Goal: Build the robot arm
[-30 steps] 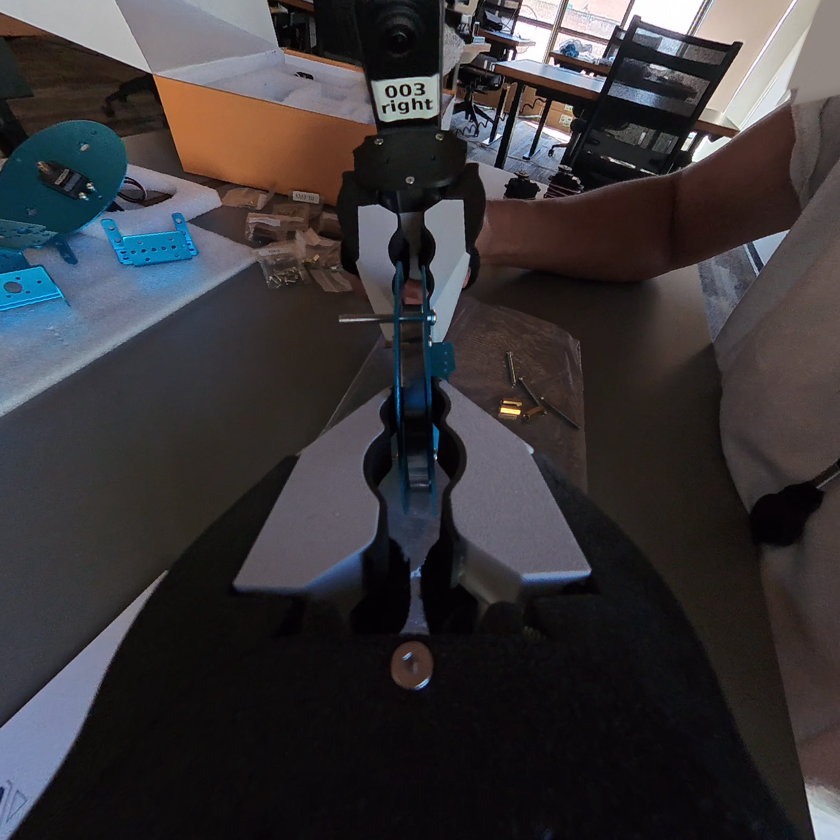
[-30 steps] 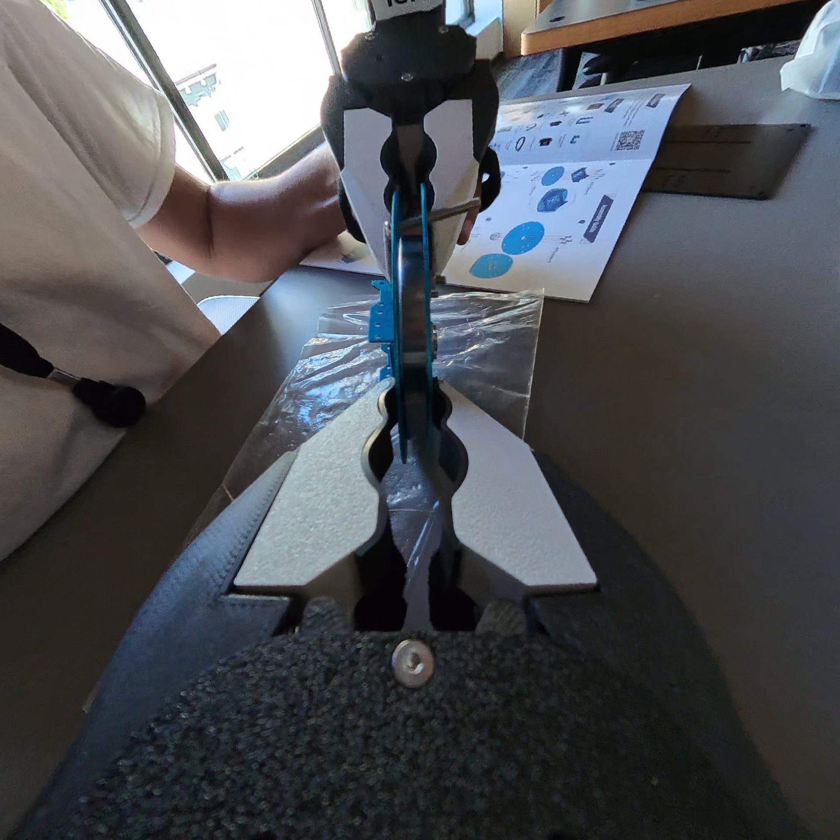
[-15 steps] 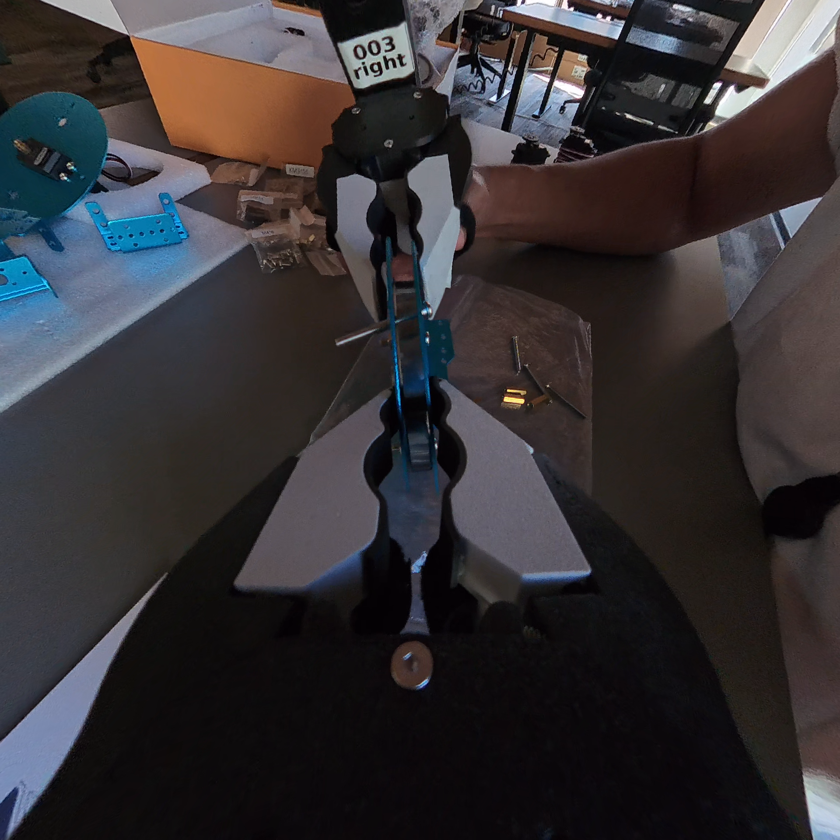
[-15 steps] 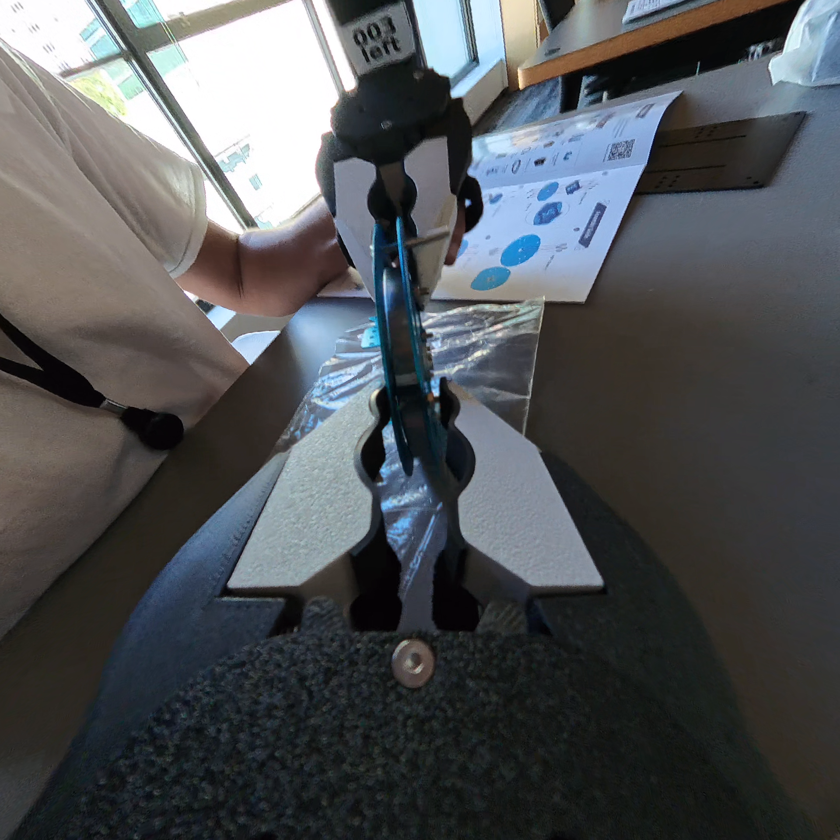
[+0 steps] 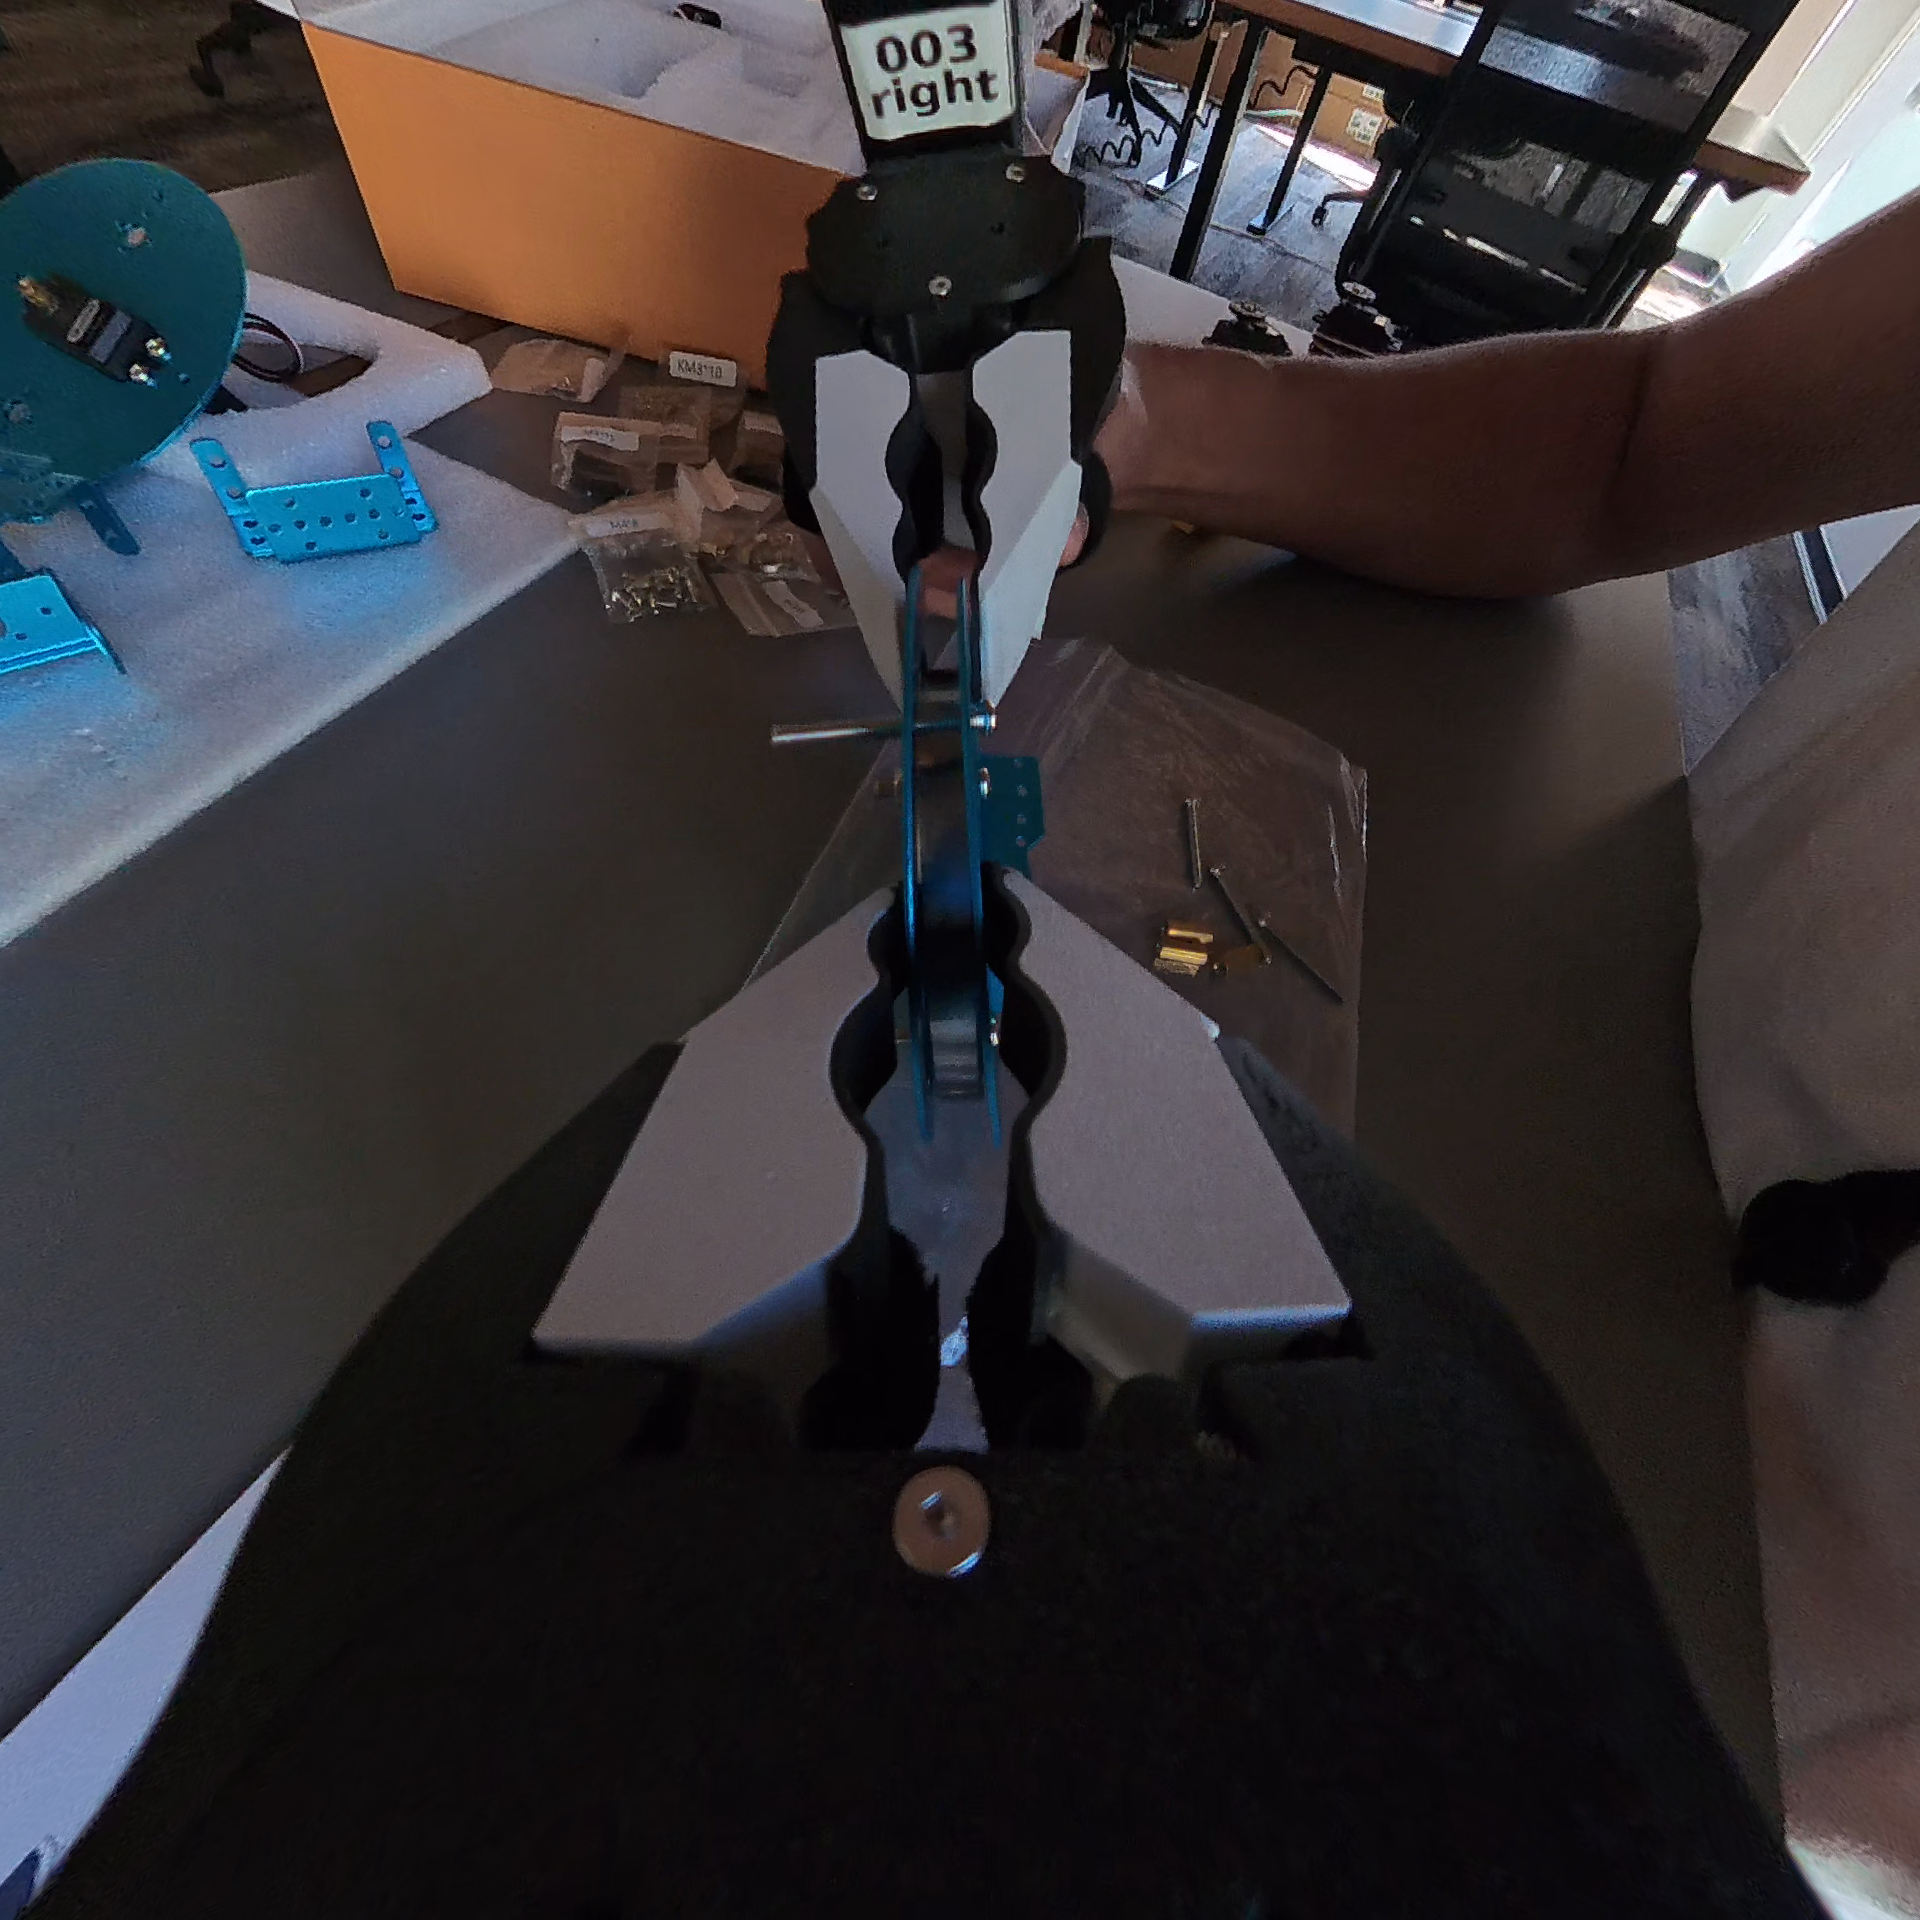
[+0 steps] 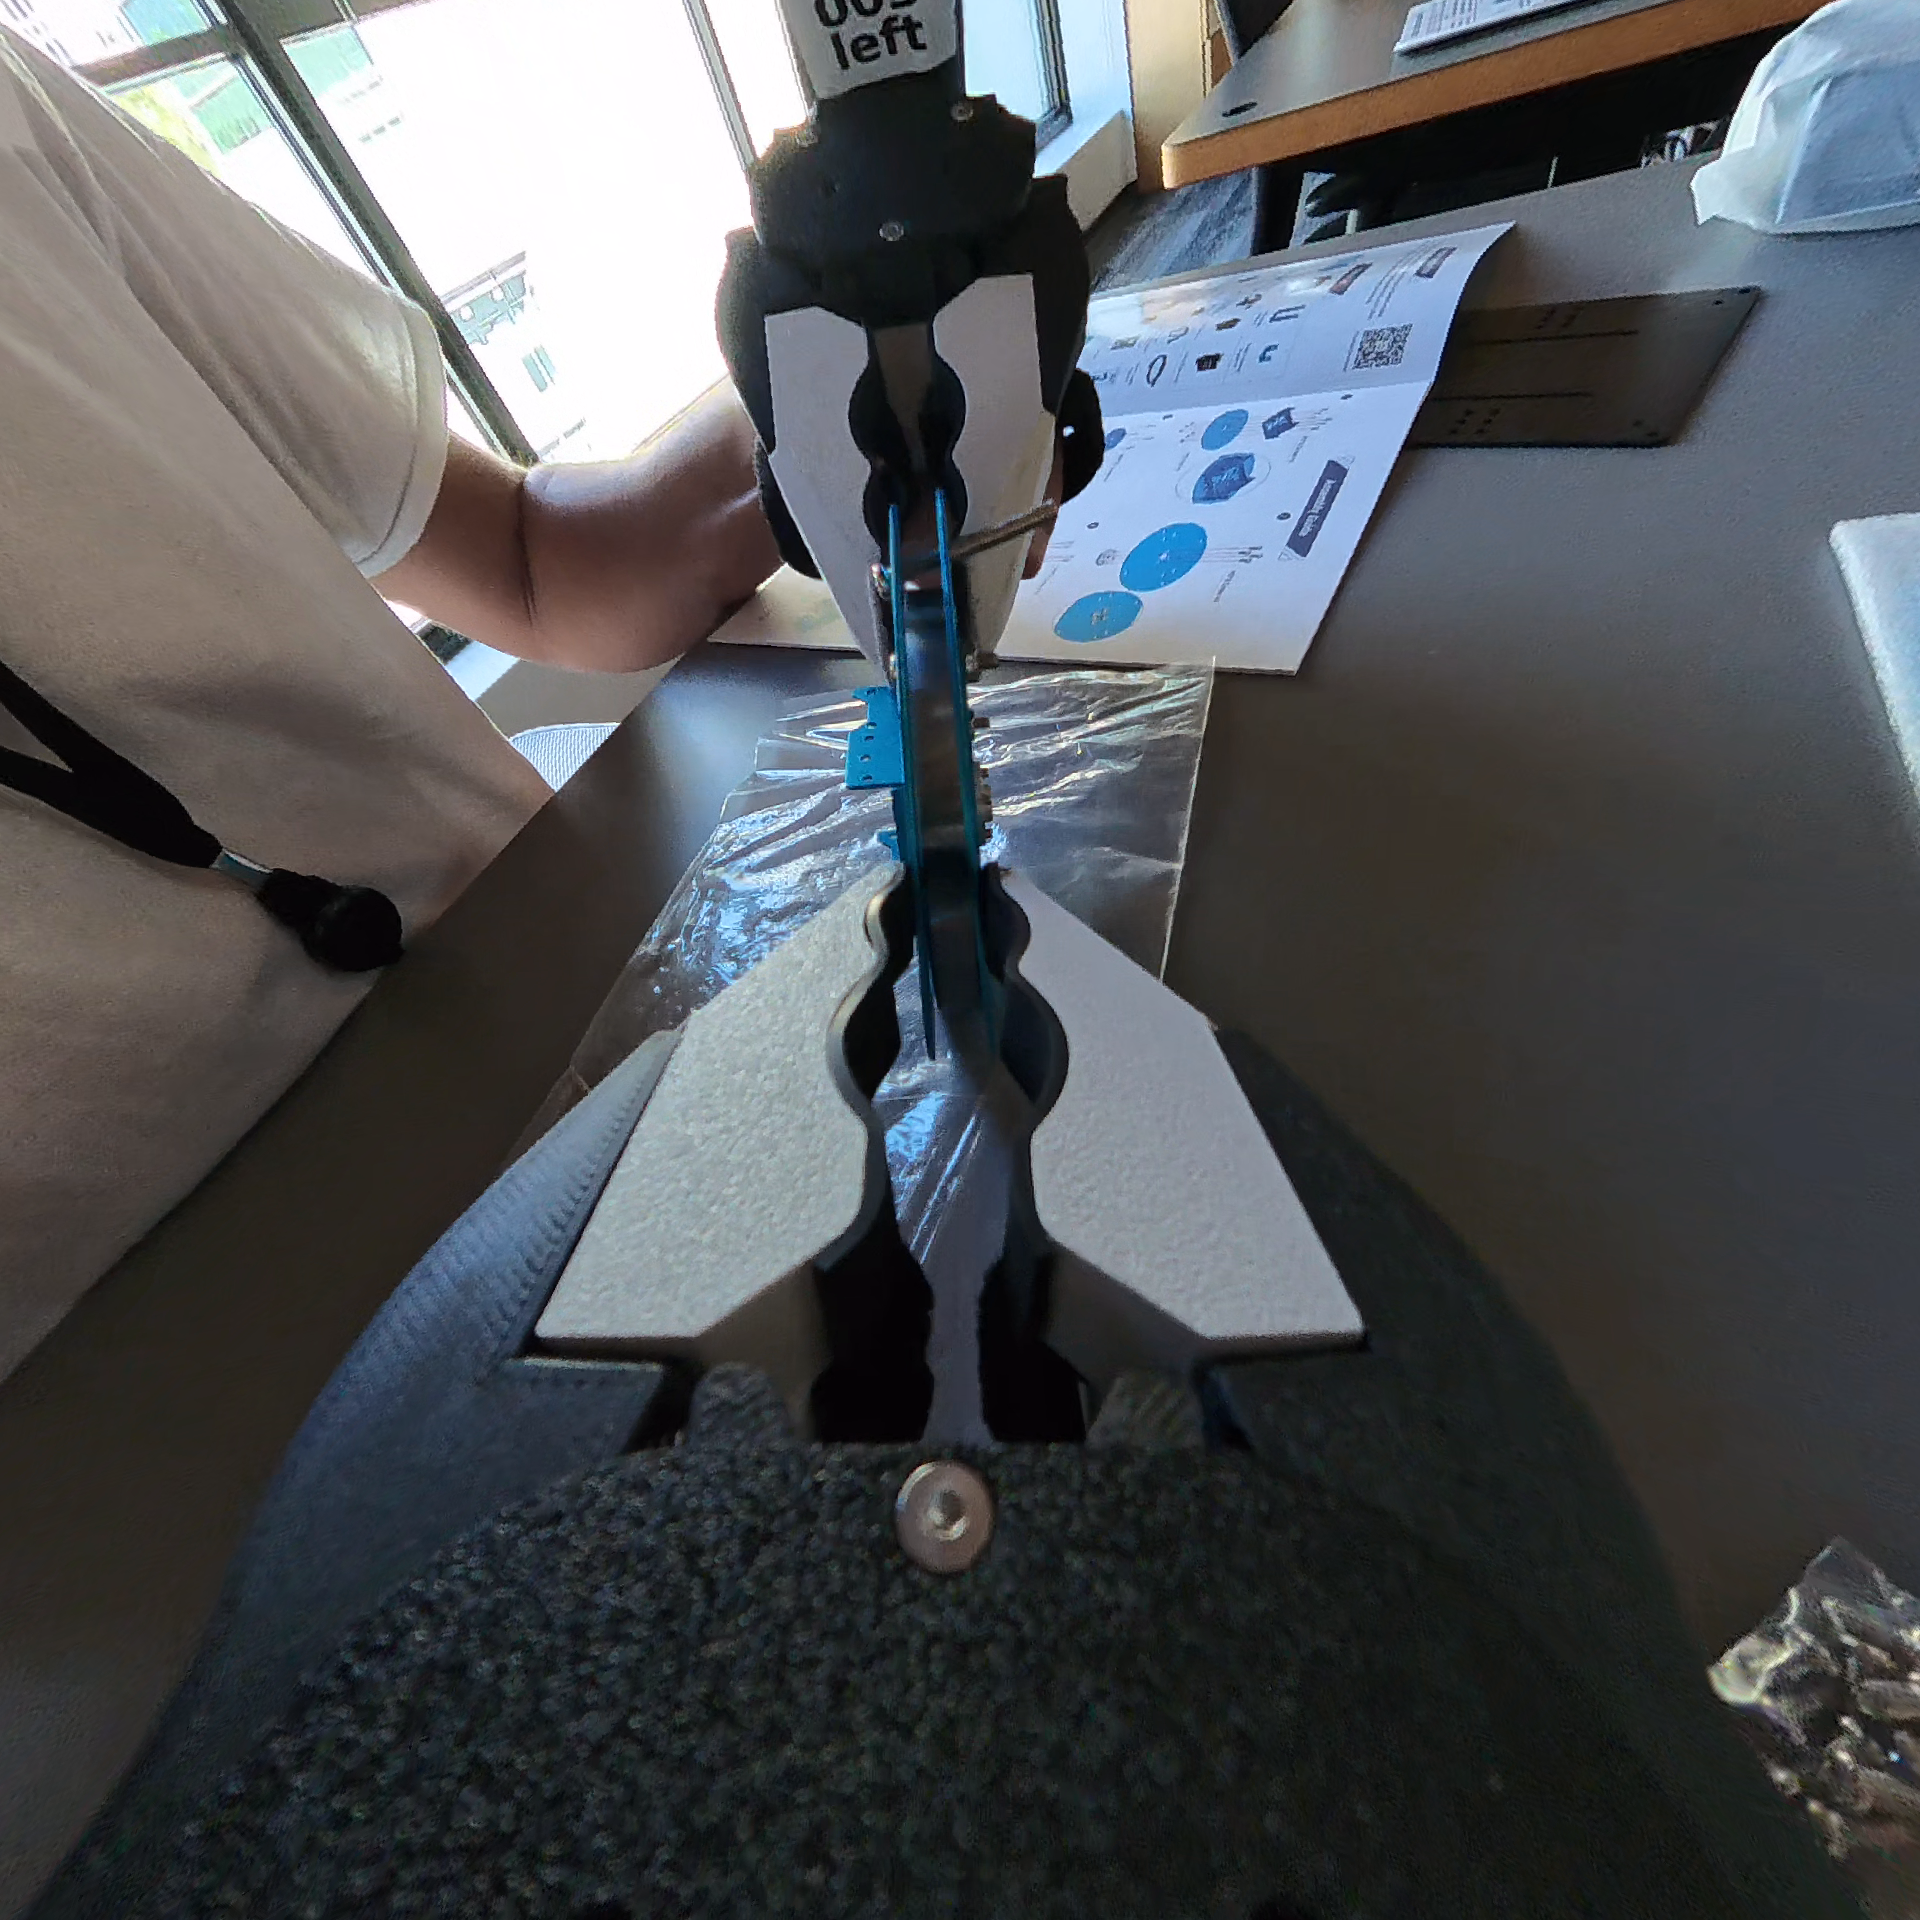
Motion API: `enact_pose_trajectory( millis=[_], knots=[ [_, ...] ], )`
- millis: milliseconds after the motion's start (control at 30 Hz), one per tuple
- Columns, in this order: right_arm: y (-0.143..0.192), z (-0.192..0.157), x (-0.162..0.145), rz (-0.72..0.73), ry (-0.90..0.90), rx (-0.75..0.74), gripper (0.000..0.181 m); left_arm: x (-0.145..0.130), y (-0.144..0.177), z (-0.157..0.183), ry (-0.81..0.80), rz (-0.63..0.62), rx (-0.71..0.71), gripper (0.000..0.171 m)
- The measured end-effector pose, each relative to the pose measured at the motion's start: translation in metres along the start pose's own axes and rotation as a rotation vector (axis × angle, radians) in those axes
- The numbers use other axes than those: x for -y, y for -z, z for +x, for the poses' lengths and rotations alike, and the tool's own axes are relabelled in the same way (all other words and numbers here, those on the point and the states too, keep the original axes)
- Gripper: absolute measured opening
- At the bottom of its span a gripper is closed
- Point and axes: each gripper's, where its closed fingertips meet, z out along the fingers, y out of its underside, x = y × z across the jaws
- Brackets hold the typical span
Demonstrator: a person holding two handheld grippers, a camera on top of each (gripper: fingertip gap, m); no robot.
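Grey table (image 5: 436,935) underlay both tools: the left gripper (image 5: 940,997) and right gripper (image 6: 940,987), fingers nearly closed, clamped opposite edges of the blue disc assembly (image 5: 940,831) held edge-on between them above the clear bag (image 6: 1081,790), so steady, matched pressure appeared advisable.

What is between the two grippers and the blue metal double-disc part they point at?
Nothing visible. The left gripper and the right gripper each have their jaws shut on the blue metal double-disc part, gripping opposite edges and touching it directly. It is held above a clear plastic bag.
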Motion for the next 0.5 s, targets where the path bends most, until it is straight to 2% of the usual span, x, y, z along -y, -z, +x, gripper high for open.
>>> enact_pose_trajectory(
  millis=[133, 200, 267, 400, 500],
  knots=[
    [0.002, 0.001, -0.003, 0.001, -0.025, 0.014, 0.012, 0.002, -0.003, 0.001, -0.020, -0.015, 0.018, 0.013],
    [0.002, 0.001, -0.002, -0.007, -0.038, 0.021, 0.022, 0.002, -0.004, 0.002, -0.027, -0.020, 0.017, 0.013],
    [0.002, -0.003, 0.013, 0.037, -0.012, 0.032, 0.033, 0.003, -0.006, 0.002, -0.031, -0.025, 0.022, 0.013],
    [-0.001, -0.003, 0.025, 0.042, 0.077, -0.041, 0.029, 0.006, -0.011, 0.002, -0.033, -0.048, 0.026, 0.012],
    [0.003, 0.003, 0.028, 0.075, 0.072, -0.083, 0.024, 0.010, -0.017, 0.000, -0.020, -0.085, 0.025, 0.012]
  ],
)
